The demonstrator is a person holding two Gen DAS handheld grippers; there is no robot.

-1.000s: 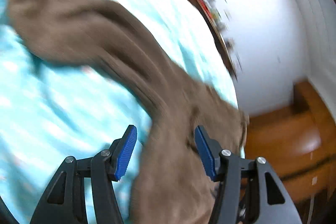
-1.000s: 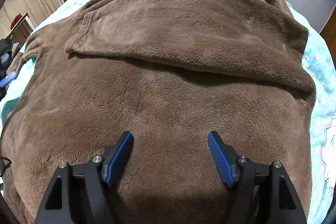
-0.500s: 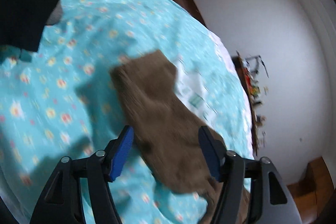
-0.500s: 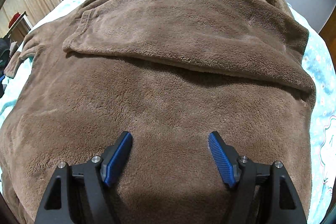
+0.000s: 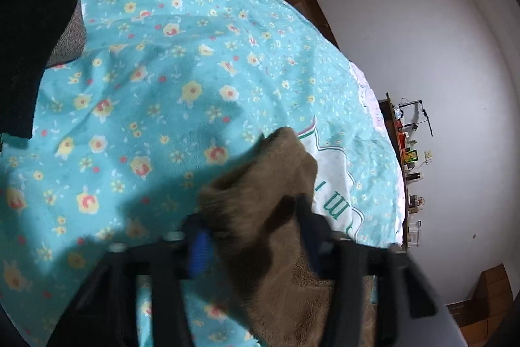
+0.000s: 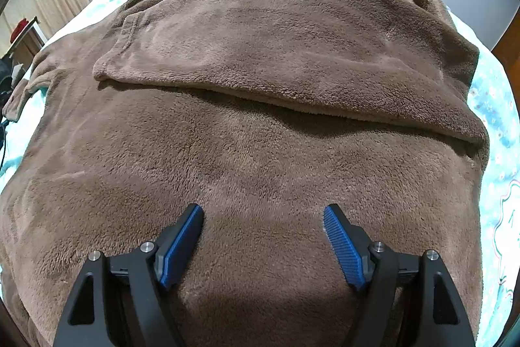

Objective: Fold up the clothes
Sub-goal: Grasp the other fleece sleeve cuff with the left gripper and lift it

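In the left wrist view, the blurry left gripper (image 5: 253, 244) has its fingers partly open around a fuzzy brown sleeve (image 5: 276, 181), above a blue flowery bedsheet (image 5: 162, 70) with green writing too cut off to read. In the right wrist view, the right gripper (image 6: 263, 244) is wide open and holds nothing, just over the soft brown robe (image 6: 260, 119), which is spread flat on the bed with one flap folded across its far part.

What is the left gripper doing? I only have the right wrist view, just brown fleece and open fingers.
Observer: The left gripper has a narrow end of the brown fleece garment between its fingers; motion blur hides whether they grip it.
Operator: What's under it?
Observer: A turquoise floral bedsheet.
Operator: Anything else on the bed?
Observer: A black cloth at the far left edge.
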